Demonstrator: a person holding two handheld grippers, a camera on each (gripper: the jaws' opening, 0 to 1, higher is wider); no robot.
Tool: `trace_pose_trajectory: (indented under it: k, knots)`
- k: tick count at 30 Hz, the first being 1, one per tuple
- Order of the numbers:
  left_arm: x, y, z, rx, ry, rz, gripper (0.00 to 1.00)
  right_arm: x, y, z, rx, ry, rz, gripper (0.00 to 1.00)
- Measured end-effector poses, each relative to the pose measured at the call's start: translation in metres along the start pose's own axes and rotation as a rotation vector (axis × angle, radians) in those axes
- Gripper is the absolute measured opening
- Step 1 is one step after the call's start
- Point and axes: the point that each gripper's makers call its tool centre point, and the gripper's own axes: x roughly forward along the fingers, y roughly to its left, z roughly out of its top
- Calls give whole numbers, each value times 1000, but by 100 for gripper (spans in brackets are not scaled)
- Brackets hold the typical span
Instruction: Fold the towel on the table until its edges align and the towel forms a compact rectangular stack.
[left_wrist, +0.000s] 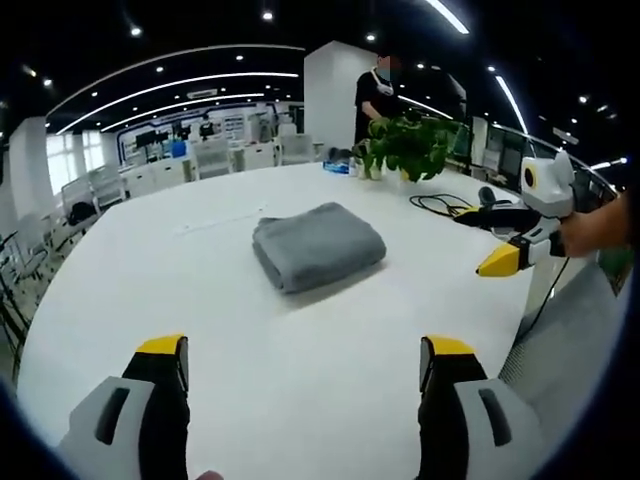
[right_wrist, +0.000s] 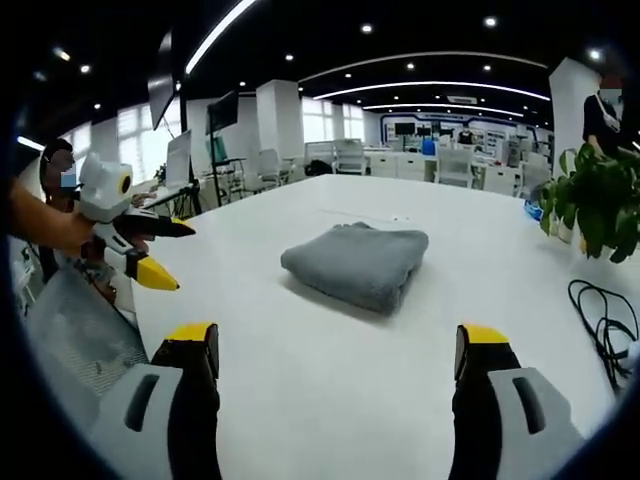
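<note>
Grey towel (left_wrist: 318, 245), one folded stack, lies between two wide-open hand-held grippers (left_wrist: 303, 362) (right_wrist: 340, 350).

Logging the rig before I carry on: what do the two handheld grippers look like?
The left gripper and the right gripper match: light grey bodies with dark slots, black jaws capped in yellow. Seen from the side, each has a white head with a yellow-ringed round lens and pointed yellow tips on black arms.
</note>
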Motion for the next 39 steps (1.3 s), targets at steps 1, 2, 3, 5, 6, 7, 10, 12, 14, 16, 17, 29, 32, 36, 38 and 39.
trace_pose_trajectory:
  k: [1, 2, 3, 5, 6, 7, 10, 12, 14, 16, 17, 29, 32, 36, 38, 39]
  knots:
    - [0, -1, 0, -3, -3, -1, 98, -1, 1, 0, 1, 1, -1, 99]
    - [-1, -2, 0, -6, -5, -2, 98, -2, 1, -1, 3, 1, -1, 99]
    - [-1, -3, 1, -7, -6, -2, 98, -3, 1, -2, 5, 1, -5, 99]
    - [-3, -3, 3, -10, -21, 4, 97, -6, 1, -2, 5, -2, -8, 99]
    - [-3, -3, 2, -19, -23, 5, 97, -7, 2, -2, 6, -2, -8, 99]
    - [-3, -3, 2, -22, -23, 7, 97, -8, 3, -3, 6, -3, -9, 99]
    - [-4, -2, -3, -14, -11, 12, 97, -9, 4, -3, 3, -3, -8, 99]
    - [-4, -2, -5, -17, -9, 14, 97, -10, 5, -4, 1, -3, -7, 99]
    - [-5, -2, -9, -27, -7, 18, 97, -10, 5, -5, -1, 0, -8, 99]
    - [-6, -2, -10, -28, -7, 19, 97, -12, 7, -6, 6, -1, -7, 99]
    - [-6, -2, -11, -29, -7, 21, 97, -13, 8, -6, 6, -2, -8, 99]
    - [-9, -3, -13, -19, -9, 28, 97, -16, 9, -6, 6, -7, -10, 99]
    - [-10, -4, -12, -18, -13, 32, 97, -17, 9, -5, 1, -11, -11, 99]
    - [-11, -3, -13, -16, -8, 38, 97, -16, 8, -5, 1, -13, -11, 99]
    - [-10, -1, -14, -15, -5, 41, 97, -16, 8, -6, -2, -9, -12, 99]
    - [-10, 0, -15, -15, -5, 43, 97, -15, 8, -7, -5, -7, -11, 99]
